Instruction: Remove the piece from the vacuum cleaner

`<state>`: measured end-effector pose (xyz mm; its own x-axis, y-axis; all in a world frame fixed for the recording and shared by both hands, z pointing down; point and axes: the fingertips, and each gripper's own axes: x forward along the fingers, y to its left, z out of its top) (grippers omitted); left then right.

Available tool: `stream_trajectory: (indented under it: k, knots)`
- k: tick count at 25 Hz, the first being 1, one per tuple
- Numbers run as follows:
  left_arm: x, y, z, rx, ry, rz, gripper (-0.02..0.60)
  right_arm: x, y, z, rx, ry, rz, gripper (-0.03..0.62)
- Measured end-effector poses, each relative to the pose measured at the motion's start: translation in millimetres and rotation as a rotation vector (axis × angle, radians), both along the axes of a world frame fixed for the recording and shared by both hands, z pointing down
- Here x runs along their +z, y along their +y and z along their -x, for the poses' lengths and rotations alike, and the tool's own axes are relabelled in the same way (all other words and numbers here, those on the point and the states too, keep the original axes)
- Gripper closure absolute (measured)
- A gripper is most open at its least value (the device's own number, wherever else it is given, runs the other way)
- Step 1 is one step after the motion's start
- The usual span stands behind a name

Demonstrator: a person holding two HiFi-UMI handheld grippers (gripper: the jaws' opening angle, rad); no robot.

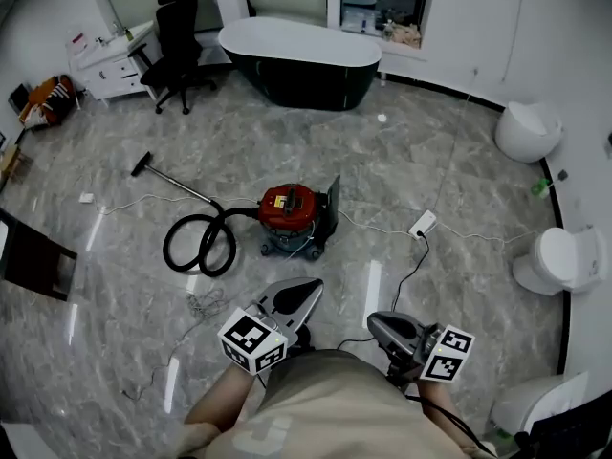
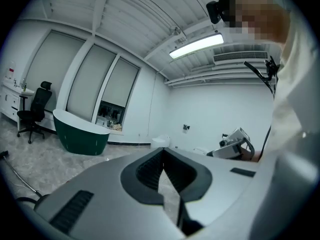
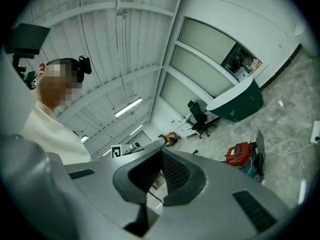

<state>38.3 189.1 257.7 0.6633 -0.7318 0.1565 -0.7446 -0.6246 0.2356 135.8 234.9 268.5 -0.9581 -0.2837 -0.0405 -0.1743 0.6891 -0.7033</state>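
Firstly, vacuum cleaner (image 1: 289, 208): a red canister body that stands on the grey marble floor (image 1: 459, 161), near the middle of the head view. All places below are given from it.
Hose (image 1: 199, 244): black, joined to the left side of the vacuum cleaner. It lies in a loop on the floor just beside it.
Wand (image 1: 182, 185): a thin metal tube that goes from the hose to the upper left, away from the vacuum cleaner, and ends in a dark nozzle (image 1: 142, 164).
Piece: I cannot tell which part it is; hose and wand are both joined to the vacuum cleaner.
Dark panel (image 1: 331, 210): stands upright against the right side of the vacuum cleaner; what it is I cannot tell.
White cable (image 1: 382, 226): runs on the floor from the right side of the vacuum cleaner toward a white socket block (image 1: 422, 223).
Left gripper (image 2: 163, 151): in the air on the person's side of the vacuum cleaner, well apart from it. Its jaws are together, with nothing between them.
Right gripper (image 3: 161, 154): also on the person's side, more to the right, well apart from the vacuum cleaner. Its jaws are together and empty.
Bathtub (image 1: 301, 60): dark with a white rim, beyond the vacuum cleaner and well apart.
Office chair (image 1: 177, 41): black, beyond the vacuum cleaner and to the left.
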Motion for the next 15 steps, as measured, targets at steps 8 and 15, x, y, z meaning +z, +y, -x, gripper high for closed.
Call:
stream_trajectory:
  k: [8,15]
  knots:
    - [-1,-33,56,0.05,-0.007,-0.011,0.578,-1,-46,54,0.068,0.003,0.045,0.591]
    - [10,-41,131,-0.02,0.012,0.004,0.578,2,-55,116,-0.011,0.043,0.04,0.591]
